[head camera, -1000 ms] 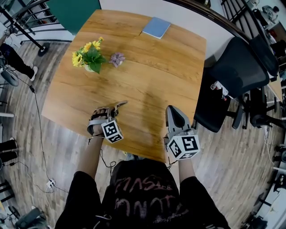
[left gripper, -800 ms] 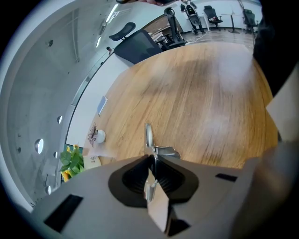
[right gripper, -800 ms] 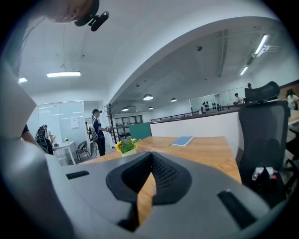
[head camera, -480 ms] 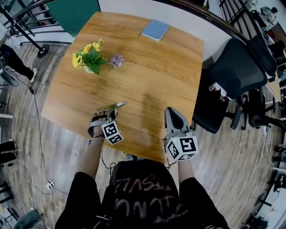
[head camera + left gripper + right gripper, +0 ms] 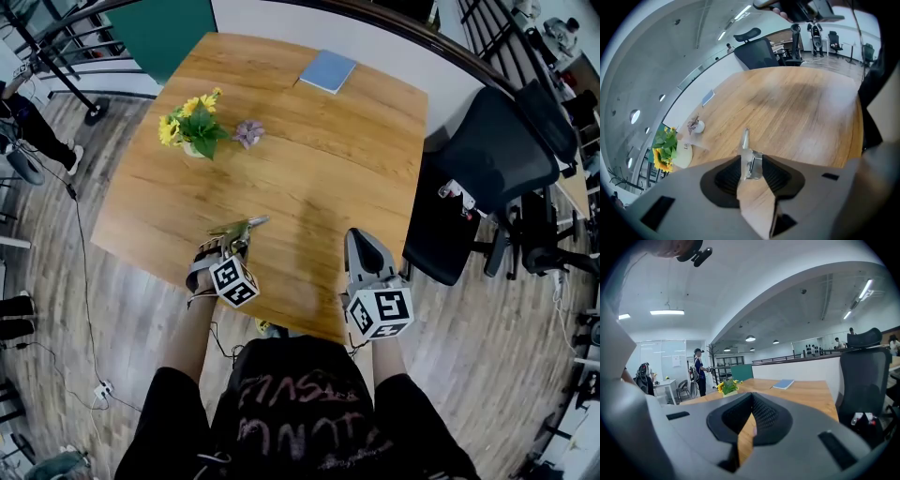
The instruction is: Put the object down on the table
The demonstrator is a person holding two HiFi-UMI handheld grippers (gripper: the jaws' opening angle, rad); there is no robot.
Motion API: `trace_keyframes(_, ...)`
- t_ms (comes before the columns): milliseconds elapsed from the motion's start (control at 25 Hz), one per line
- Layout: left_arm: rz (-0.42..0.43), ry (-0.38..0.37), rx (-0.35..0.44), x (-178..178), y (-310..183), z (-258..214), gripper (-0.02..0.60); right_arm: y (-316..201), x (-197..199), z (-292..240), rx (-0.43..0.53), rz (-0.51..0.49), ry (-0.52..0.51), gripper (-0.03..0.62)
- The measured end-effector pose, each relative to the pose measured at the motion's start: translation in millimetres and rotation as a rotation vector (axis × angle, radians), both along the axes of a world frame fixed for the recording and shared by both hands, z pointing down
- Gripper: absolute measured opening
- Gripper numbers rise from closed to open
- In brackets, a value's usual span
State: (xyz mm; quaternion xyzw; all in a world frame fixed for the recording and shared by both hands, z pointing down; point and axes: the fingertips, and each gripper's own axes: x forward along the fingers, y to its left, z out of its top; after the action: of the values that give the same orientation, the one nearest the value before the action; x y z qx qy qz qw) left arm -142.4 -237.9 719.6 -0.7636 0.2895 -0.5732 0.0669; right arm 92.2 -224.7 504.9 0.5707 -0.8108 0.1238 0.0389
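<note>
A thin silvery metal object (image 5: 247, 224) sticks out ahead of my left gripper (image 5: 238, 234) over the near part of the wooden table (image 5: 319, 150). In the left gripper view the object (image 5: 746, 152) stands between the two dark pads, tip pointing away. The jaws of the left gripper (image 5: 751, 165) are opening, with bare wood showing between them below the object. I cannot tell if the object rests on the wood. My right gripper (image 5: 361, 240) lies near the table's front edge with its fingers together and nothing in it; the right gripper (image 5: 751, 401) shows only a narrow wedge of wood.
A pot of yellow flowers (image 5: 192, 131) and a small purple plant (image 5: 248, 133) stand at the table's far left. A blue book (image 5: 328, 71) lies at the far edge. A black office chair (image 5: 487, 159) stands to the right. A person's legs (image 5: 28, 117) show on the left.
The left gripper has turned slightly and the metal object's tip has dropped a little towards the table. The right gripper has stayed where it was.
</note>
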Motion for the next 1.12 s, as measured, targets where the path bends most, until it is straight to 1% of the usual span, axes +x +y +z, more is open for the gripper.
trace_keyframes(160,-0.044,0.078,0.018,2,6,-18,0.146,6,-1,-2,0.006,0.002,0.007,0.006)
trace_keyframes(240,-0.090,0.127,0.027,-1,9,-30,0.142,8,-2,-2,0.002,0.006,0.006,0.005)
trace_keyframes(280,-0.128,0.156,0.039,-4,8,-37,0.135,9,-2,-3,0.000,0.010,0.003,0.005)
trace_keyframes(360,-0.226,0.223,0.067,-16,5,-51,0.100,10,-2,-6,0.002,0.018,-0.007,0.005)
trace_keyframes(440,-0.316,0.289,0.088,-28,3,-64,0.090,11,-4,-8,0.009,0.020,-0.017,0.005)
trace_keyframes(560,-0.403,0.366,0.112,-42,7,-81,0.077,15,-5,-10,0.012,0.022,-0.019,0.005)
trace_keyframes(640,-0.450,0.430,0.118,-47,10,-91,0.070,16,-7,-11,0.014,0.024,-0.026,0.005)
trace_keyframes(760,-0.497,0.505,0.144,-54,14,-108,0.057,17,-9,-12,0.017,0.024,-0.031,0.005)
trace_keyframes(1040,-0.552,0.601,0.231,-71,16,-150,0.014,17,-9,-19,0.026,0.031,-0.046,0.005)
trace_keyframes(1120,-0.561,0.635,0.253,-73,16,-163,0.012,18,-7,-19,0.025,0.034,-0.048,0.005)
